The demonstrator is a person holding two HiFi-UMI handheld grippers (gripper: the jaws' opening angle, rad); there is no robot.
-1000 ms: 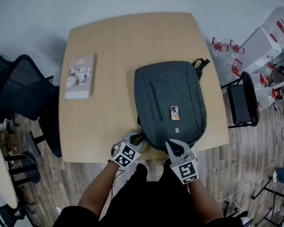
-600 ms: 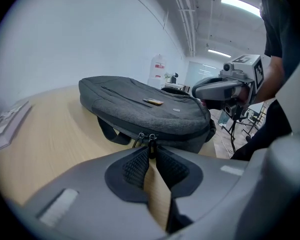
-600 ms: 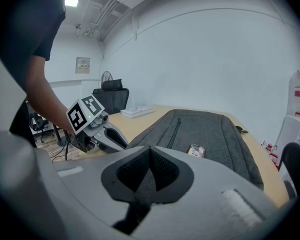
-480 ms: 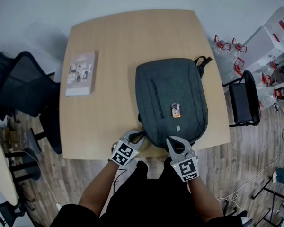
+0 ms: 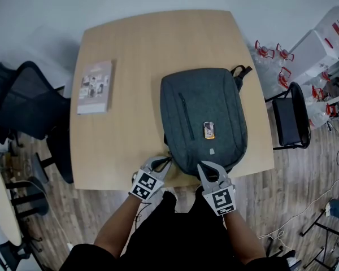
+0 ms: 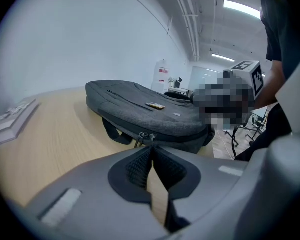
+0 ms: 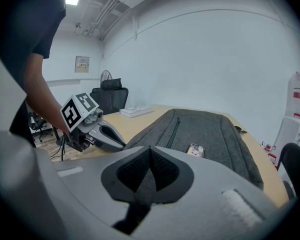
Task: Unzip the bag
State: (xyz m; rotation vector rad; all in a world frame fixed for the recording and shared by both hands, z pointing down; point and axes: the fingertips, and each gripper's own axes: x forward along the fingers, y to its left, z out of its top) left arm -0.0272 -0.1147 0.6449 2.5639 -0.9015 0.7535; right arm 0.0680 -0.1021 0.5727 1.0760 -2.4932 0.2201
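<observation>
Two grippers, both with jaws pressed together: your left gripper (image 6: 151, 148) has its tips right at the zipper pulls (image 6: 141, 138), and your right gripper (image 7: 150, 150) sits at the near edge of the bag (image 5: 203, 112). The bag lies flat on the table (image 5: 135, 44), with a book (image 5: 95, 87) well apart.

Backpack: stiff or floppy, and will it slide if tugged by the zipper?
Probably floppy: the backpack lies low and flat, its fabric slumping at the edges. Likely light, so a tug could slide it on the smooth wooden table.
</observation>
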